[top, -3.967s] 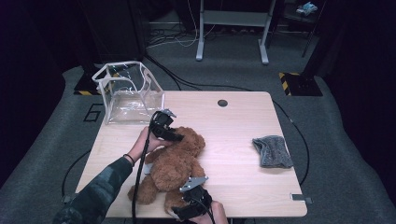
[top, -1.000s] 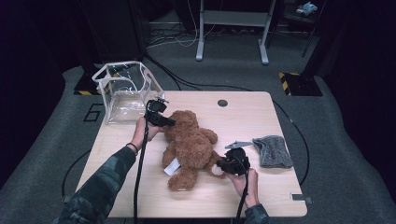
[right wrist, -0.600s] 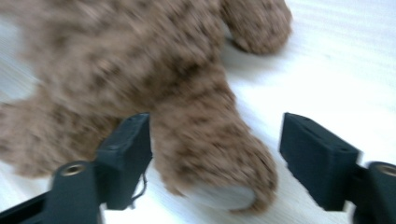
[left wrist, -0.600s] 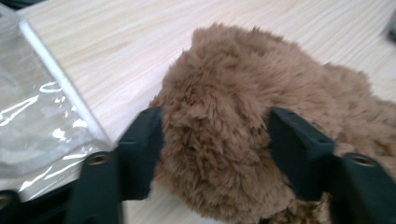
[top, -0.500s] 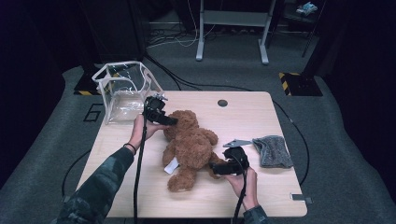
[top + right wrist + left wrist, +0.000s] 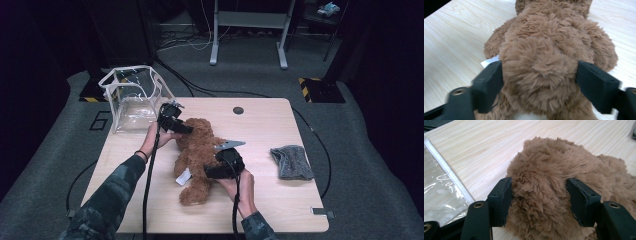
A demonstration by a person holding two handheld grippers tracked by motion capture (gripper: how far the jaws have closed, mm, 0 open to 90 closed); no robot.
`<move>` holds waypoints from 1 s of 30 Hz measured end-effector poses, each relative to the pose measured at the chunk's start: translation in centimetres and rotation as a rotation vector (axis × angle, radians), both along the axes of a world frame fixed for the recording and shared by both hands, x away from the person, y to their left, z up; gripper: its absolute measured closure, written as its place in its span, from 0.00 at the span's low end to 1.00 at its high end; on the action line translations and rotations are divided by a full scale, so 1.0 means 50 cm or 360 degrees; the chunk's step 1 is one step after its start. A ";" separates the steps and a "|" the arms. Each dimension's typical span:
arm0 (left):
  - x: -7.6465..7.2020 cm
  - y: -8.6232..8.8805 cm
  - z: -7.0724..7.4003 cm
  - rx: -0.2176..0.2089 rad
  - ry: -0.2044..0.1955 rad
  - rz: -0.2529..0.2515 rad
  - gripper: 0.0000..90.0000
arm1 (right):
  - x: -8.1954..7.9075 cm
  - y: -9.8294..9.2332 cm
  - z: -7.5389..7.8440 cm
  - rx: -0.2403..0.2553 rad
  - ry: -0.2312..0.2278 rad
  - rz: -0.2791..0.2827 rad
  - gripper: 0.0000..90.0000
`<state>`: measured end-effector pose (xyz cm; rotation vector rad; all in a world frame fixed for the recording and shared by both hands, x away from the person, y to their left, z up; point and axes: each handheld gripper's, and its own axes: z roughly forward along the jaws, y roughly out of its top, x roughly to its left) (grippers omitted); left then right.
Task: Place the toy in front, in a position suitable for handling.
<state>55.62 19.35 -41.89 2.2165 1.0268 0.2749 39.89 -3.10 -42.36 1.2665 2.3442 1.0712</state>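
Two handheld grippers are closing in on a brown teddy bear (image 6: 197, 152) that is lying stretched out near the middle of a light wooden table (image 6: 260, 130). The left gripper (image 6: 176, 125) is sitting at the bear's head end, and in the left gripper view its black jaws are standing on either side of a mound of fur (image 6: 541, 187); the jaws have just been closing, and the pads are pressing into the plush. The right gripper (image 6: 212, 171) is lying across the bear's lower body in the high view, with a grey three-cornered plate on top of it. In the right gripper view its jaws are flanking a rounded lump of fur (image 6: 540, 72) and have just been narrowing, the pads squeezing the pile on both sides. A white tag (image 6: 183, 177) is poking out beside the bear's flank. A clear plastic bag with white edging (image 6: 131, 95) is standing at the table's far left corner, just beside the left gripper. A grey knitted cloth (image 6: 291, 161) is resting well apart, towards the right edge. Camouflage sleeves are reaching in from the near side of the table
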 end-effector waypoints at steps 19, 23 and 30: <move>-0.027 0.013 -0.049 -0.0003 -0.0165 -0.0071 0.94 | 0.017 -0.001 -0.059 0.0108 0.0027 -0.0004 0.85; -0.039 0.019 -0.024 -0.0026 -0.0202 -0.0082 0.96 | 0.009 -0.012 -0.046 0.0141 -0.0002 -0.0025 0.88; -0.063 0.034 0.015 -0.0100 -0.0177 -0.0068 0.97 | -0.006 -0.031 0.002 0.0179 -0.0091 -0.0005 0.89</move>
